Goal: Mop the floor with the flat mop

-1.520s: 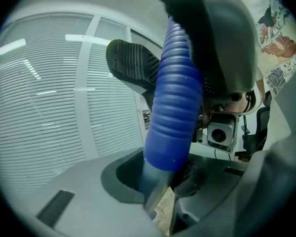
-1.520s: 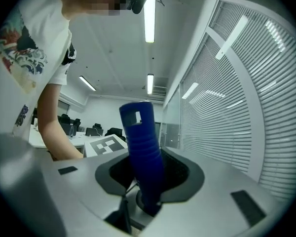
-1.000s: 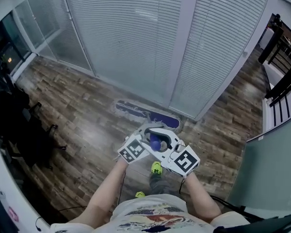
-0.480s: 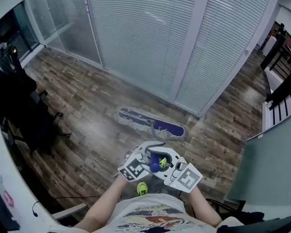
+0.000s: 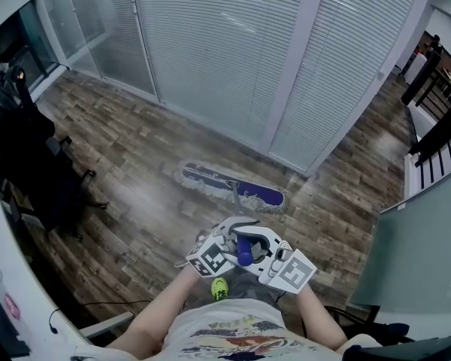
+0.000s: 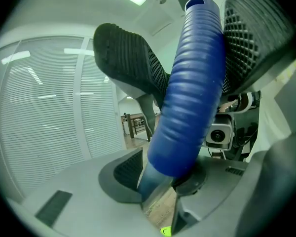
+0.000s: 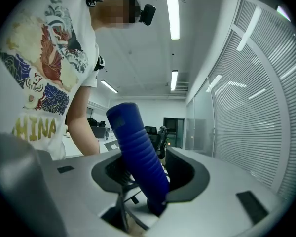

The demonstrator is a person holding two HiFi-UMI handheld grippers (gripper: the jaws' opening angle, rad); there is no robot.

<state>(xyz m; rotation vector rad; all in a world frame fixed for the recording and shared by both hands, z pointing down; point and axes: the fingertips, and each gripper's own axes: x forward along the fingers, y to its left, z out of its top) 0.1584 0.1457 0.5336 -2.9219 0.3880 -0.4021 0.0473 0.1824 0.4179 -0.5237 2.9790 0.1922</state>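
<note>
The flat mop lies on the wood floor with its blue fringed head (image 5: 233,186) a little out from the blinds. Its pole runs back to a blue ribbed grip (image 5: 243,250) in front of my body. My left gripper (image 5: 219,248) is shut on that grip; in the left gripper view the grip (image 6: 187,93) fills the space between the black pads (image 6: 130,63). My right gripper (image 5: 274,256) sits beside it, its jaws opening, with the grip (image 7: 138,152) leaning between them and a gap showing at one pad (image 7: 183,172).
A glass wall with white blinds (image 5: 233,51) runs behind the mop. A black chair with bags (image 5: 26,164) stands at the left, dark wooden furniture (image 5: 440,119) at the right, and a frosted panel (image 5: 417,254) near right. My green shoe (image 5: 220,288) is below the grippers.
The mop head has come back from the foot of the blinds onto open floor. Both grippers with the handle have drawn lower in the view, toward my body.
</note>
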